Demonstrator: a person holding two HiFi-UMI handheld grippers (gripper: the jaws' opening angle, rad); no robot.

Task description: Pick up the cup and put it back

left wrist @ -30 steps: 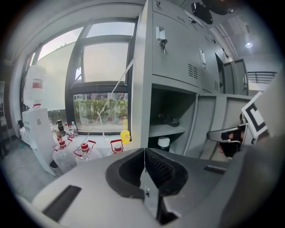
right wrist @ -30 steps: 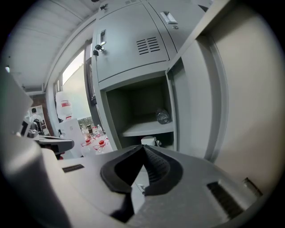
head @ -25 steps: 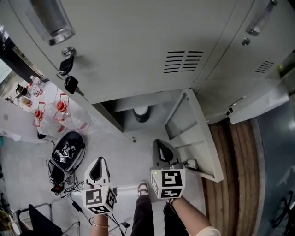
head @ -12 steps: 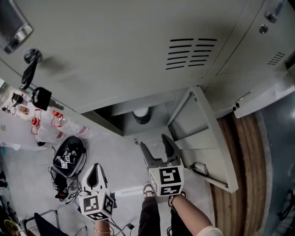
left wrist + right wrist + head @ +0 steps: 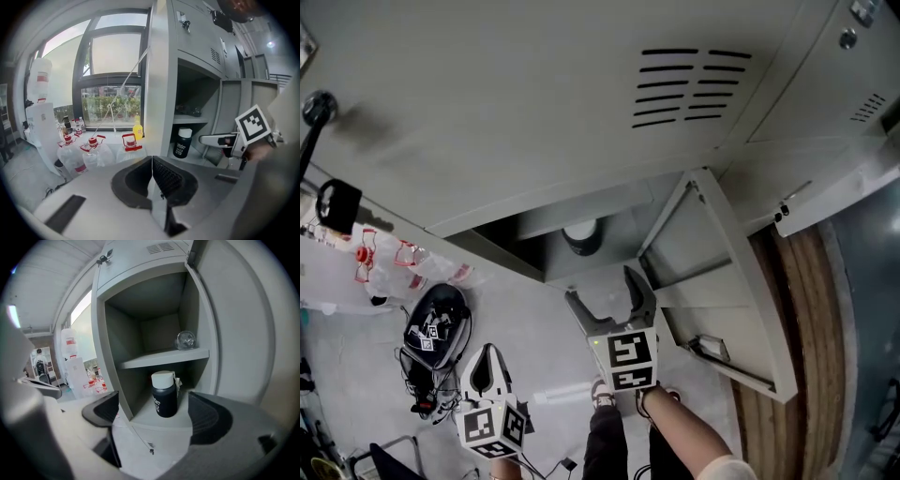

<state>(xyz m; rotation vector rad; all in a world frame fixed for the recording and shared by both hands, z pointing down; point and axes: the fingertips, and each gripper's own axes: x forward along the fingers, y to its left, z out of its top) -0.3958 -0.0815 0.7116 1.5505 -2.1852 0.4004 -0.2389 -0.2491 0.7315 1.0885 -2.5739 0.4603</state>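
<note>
The cup is black with a white lid and stands upright on the bottom shelf of the open locker. In the right gripper view the cup is straight ahead, beyond the jaws. My right gripper points at the locker; its jaws are opening wide and grip nothing. The right gripper's pads stand either side of the cup in that view, well short of it. My left gripper hangs lower left, shut and empty. The left gripper view shows the cup and the right gripper beside it.
The locker door stands swung open on the right. A clear glass object rests on the upper shelf. Water jugs and a black case with cables lie on the floor at left. A person's legs are below.
The right gripper's jaws have gone from shut to wide open, and it has moved closer to the locker opening. The left gripper has dropped slightly lower in the head view.
</note>
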